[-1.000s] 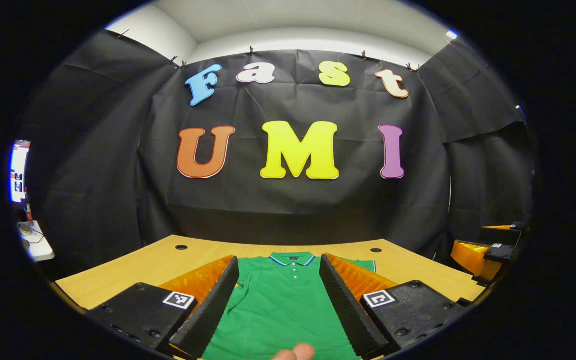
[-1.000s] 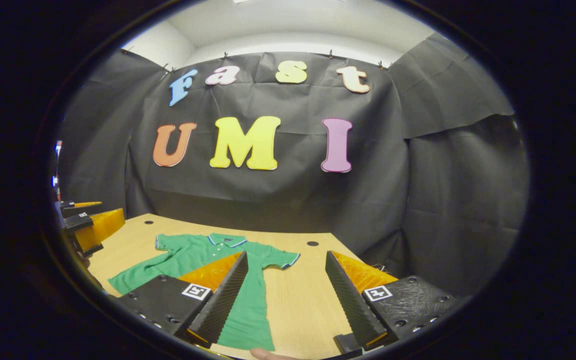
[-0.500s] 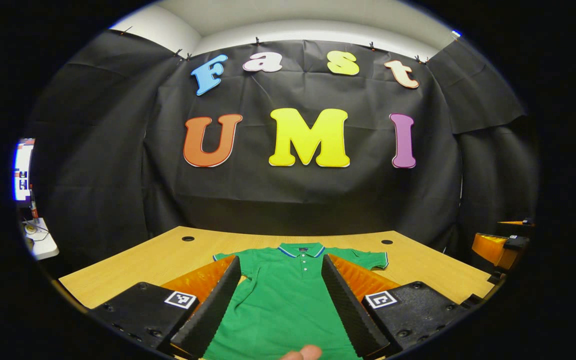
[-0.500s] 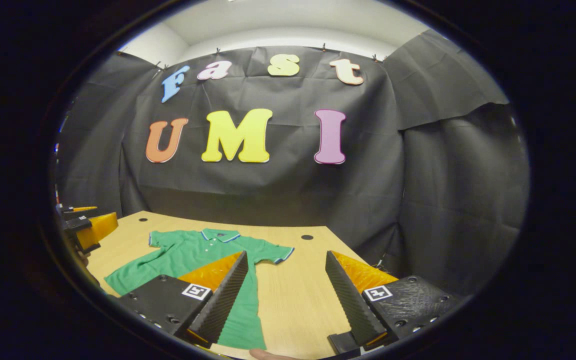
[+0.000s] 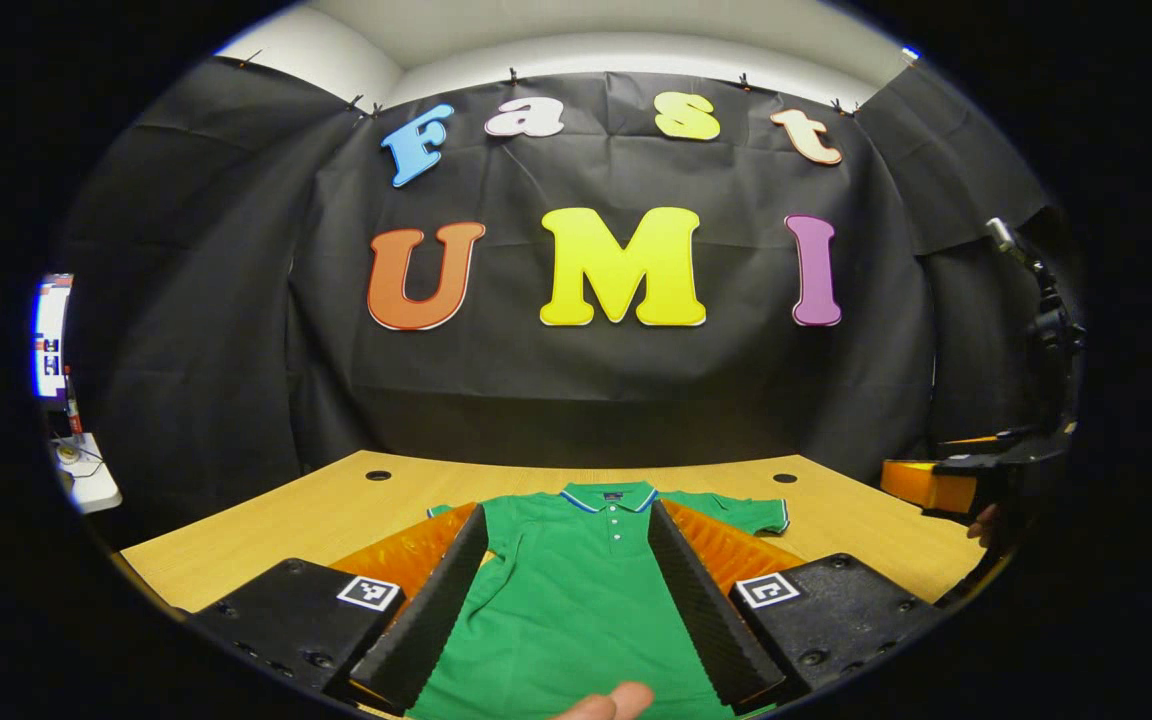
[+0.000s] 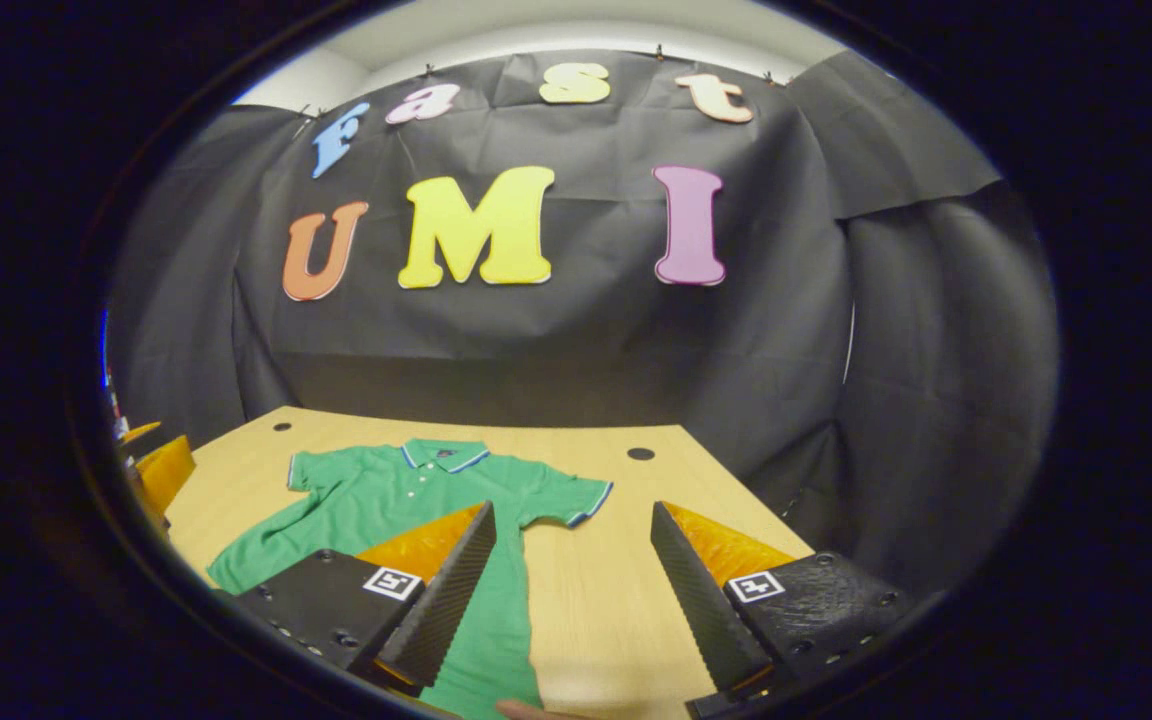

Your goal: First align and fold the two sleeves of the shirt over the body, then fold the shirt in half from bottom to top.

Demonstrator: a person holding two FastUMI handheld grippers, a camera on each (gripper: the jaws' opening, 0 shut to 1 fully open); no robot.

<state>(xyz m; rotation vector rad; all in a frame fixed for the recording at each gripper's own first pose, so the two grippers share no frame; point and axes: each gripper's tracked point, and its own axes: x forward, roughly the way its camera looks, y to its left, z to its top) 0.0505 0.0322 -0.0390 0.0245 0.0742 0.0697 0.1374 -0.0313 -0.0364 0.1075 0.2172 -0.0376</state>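
Shirt (image 5: 576, 600) and table (image 5: 316, 520) took up the lower part of the left gripper view: the green polo lay flat and face up on the wooden top, its long axis running from the near edge toward the cloth wall, collar (image 5: 609, 495) at the far end and hem nearest the camera. Both short sleeves were spread out to the sides, unfolded. The left gripper (image 5: 568, 520) hung above the shirt's body with its fingers spread wide, holding nothing. A fingertip (image 5: 608, 702) showed at the bottom edge.

In the right gripper view the shirt (image 6: 386, 500) lay left of centre, collar away. The right gripper (image 6: 573, 515) was likewise spread and empty, its left finger (image 6: 441, 600) over the shirt's side, the other over bare table (image 6: 616, 580).
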